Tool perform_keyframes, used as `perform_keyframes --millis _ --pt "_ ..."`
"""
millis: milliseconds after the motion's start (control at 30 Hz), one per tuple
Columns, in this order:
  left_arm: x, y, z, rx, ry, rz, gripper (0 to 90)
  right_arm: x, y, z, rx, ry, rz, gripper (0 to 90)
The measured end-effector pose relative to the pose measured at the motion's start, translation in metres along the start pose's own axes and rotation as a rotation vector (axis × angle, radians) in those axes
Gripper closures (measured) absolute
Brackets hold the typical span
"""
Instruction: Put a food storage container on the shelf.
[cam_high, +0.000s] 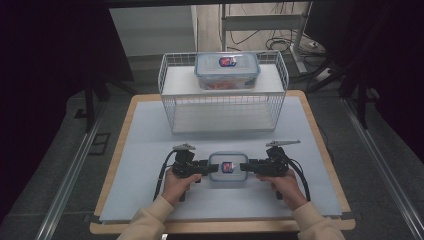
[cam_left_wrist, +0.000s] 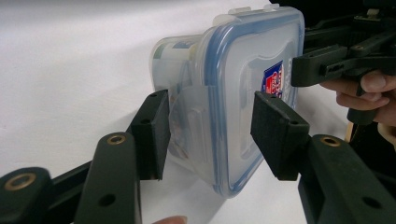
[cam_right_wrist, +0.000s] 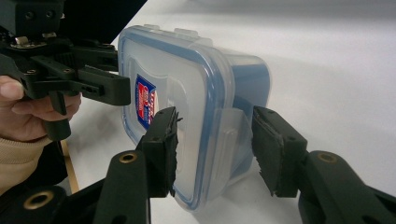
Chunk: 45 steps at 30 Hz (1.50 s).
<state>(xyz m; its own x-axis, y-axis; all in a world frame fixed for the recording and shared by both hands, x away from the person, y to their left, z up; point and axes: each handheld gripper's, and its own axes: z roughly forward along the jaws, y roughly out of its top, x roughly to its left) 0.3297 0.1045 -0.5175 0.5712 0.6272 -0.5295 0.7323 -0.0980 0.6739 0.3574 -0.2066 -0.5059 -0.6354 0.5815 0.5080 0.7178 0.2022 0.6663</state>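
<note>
Both grippers, left (cam_high: 212, 169) and right (cam_high: 245, 167), have jaws grasping the box (cam_high: 228, 167) at 9 and 3 o'clock; next, an even lift.

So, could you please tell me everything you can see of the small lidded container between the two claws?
The small container is a rounded-rectangular box of clear plastic with a translucent, blue-rimmed lid bearing a red-and-blue label. The lid is on, and its hinged latch flaps are visible on the sides. It sits upright on the white table cover, in front of the wire basket. The left claw and right claw each straddle one end, with one pad over the lid and one beside the wall. What it holds is unclear.
</note>
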Motion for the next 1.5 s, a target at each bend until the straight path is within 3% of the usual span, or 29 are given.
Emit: perform_keyframes --millis 600,1100,1500 --pt "-0.006 0.006 -0.006 -0.020 0.002 0.024 49.0 0.006 0.004 -0.006 -0.024 -0.009 -0.033 52.0" --pt "-0.012 0.023 -0.014 -0.042 -0.004 0.054 48.9 0.016 0.017 -0.017 -0.066 -0.024 -0.068 52.1" --pt "-0.016 0.044 -0.025 -0.067 -0.005 0.067 48.9 0.024 0.039 -0.024 -0.096 -0.025 -0.091 52.1"
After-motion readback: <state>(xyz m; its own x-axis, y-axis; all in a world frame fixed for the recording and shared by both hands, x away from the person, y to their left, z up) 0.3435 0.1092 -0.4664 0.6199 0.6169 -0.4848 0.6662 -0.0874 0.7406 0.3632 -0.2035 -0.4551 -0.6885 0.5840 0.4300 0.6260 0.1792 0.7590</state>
